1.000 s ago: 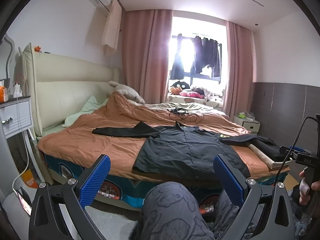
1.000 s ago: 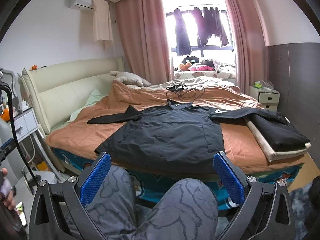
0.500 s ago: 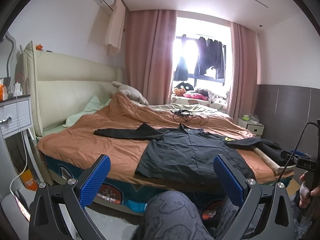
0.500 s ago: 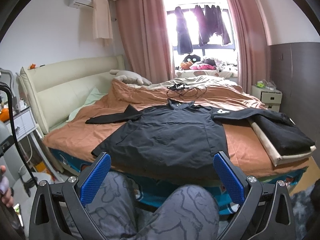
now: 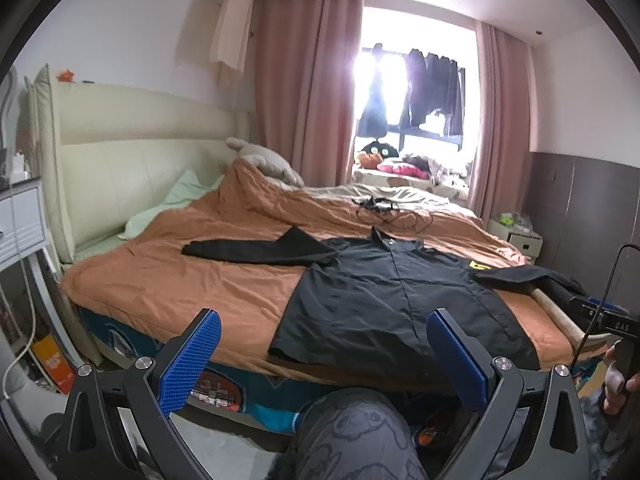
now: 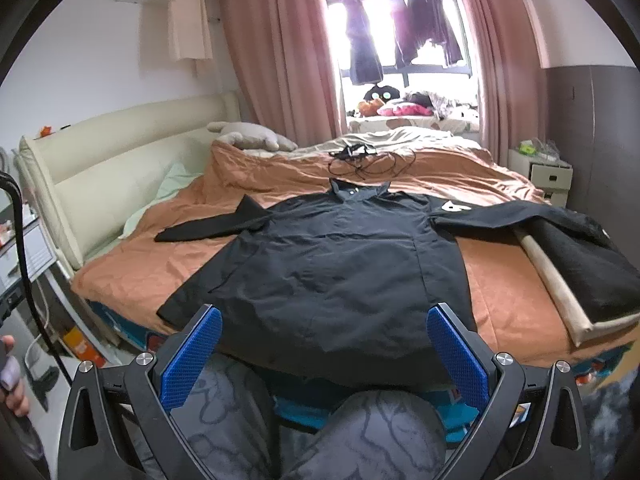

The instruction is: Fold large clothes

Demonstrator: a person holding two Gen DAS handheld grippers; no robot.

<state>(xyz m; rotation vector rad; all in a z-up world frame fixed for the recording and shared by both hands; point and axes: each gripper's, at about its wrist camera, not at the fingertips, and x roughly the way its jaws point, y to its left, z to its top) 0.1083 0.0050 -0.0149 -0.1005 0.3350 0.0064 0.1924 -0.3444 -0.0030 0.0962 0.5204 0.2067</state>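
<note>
A large black shirt (image 5: 392,296) lies spread flat on the orange bedcover (image 5: 192,280), collar away from me, both sleeves stretched out sideways. It also shows in the right wrist view (image 6: 340,264), with its hem at the near bed edge. My left gripper (image 5: 324,356) is open and empty, held short of the bed's near edge, left of the shirt's hem. My right gripper (image 6: 324,354) is open and empty, just in front of the hem's middle. The person's patterned knee (image 6: 376,432) sits below the fingers.
A folded black garment on a beige pad (image 6: 584,276) lies on the bed's right side, under the right sleeve end. Black cables (image 6: 368,160) lie beyond the collar. A cream headboard (image 5: 112,152), a plush toy (image 5: 268,160) and a white nightstand (image 5: 20,216) stand at the left.
Both grippers have moved closer to the bed and a little higher; the shirt looks larger in both views. The shirt itself has not moved. Both grippers stay open.
</note>
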